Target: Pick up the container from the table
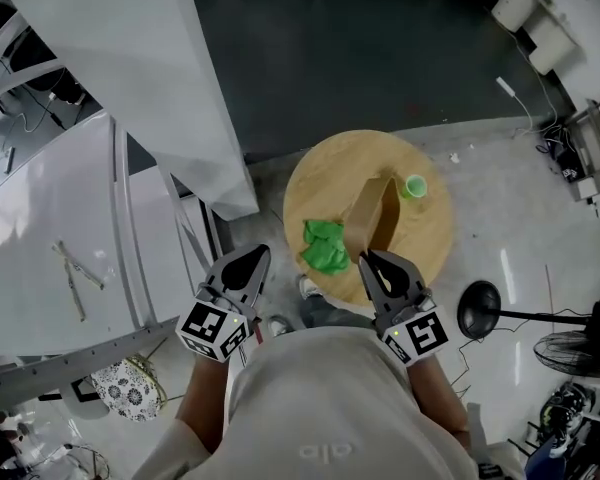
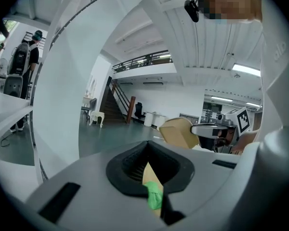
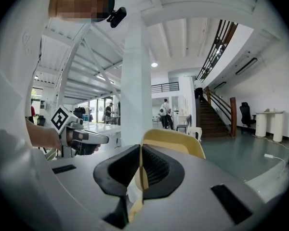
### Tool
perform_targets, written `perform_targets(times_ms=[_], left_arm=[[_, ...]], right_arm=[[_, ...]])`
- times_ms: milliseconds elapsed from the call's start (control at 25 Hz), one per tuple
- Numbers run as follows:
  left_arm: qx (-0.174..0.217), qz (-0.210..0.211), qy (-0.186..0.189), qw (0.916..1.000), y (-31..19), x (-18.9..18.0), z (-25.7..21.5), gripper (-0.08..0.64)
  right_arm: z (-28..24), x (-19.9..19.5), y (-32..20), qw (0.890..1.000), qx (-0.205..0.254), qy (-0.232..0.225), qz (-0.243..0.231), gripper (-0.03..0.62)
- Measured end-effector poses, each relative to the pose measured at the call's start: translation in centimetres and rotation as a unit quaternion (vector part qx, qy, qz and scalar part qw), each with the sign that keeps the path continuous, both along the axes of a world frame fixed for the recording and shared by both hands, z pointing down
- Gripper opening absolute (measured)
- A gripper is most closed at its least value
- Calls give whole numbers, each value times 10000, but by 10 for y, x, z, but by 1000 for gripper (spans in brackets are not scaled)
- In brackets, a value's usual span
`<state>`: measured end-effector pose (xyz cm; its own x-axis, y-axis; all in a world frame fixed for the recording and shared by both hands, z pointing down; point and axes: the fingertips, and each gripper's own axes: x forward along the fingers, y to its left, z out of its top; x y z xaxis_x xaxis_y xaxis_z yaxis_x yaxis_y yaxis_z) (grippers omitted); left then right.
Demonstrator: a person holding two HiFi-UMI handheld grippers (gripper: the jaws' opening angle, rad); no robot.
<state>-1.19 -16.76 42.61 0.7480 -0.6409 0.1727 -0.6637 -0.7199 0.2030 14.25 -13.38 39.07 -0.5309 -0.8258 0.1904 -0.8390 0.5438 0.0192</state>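
The tan container [image 1: 372, 214] hangs tilted over the round wooden table [image 1: 430, 238]. My right gripper [image 1: 366, 259] is shut on the container's near wall. In the right gripper view that thin tan wall sits between the black pads [image 3: 156, 167], and the container's rim [image 3: 176, 141] curves beyond them. In the left gripper view the container [image 2: 179, 131] is held up at the right by my right gripper [image 2: 196, 129]. My left gripper [image 1: 263, 252] is off the table's left edge, jaws together, holding nothing. Through its narrow slit only table wood and green cloth [image 2: 154, 196] show.
A crumpled green cloth [image 1: 325, 246] and a small green cup [image 1: 414, 186] lie on the table. A white column [image 1: 130, 68] and a white tabletop [image 1: 50, 218] stand at the left. A black round-based stand [image 1: 479, 310] and cables are on the floor at the right.
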Motion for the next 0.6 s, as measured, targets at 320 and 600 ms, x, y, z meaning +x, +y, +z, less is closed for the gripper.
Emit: perform_targets(times_ms=[320, 600], left_arm=[[47, 210, 9, 9998, 3, 17, -5, 15], [26, 210, -4, 9998, 5, 21, -4, 15]], right_arm=[[9, 10, 8, 9998, -111, 54, 181, 43], [9, 23, 8, 9993, -115, 0, 354, 43]])
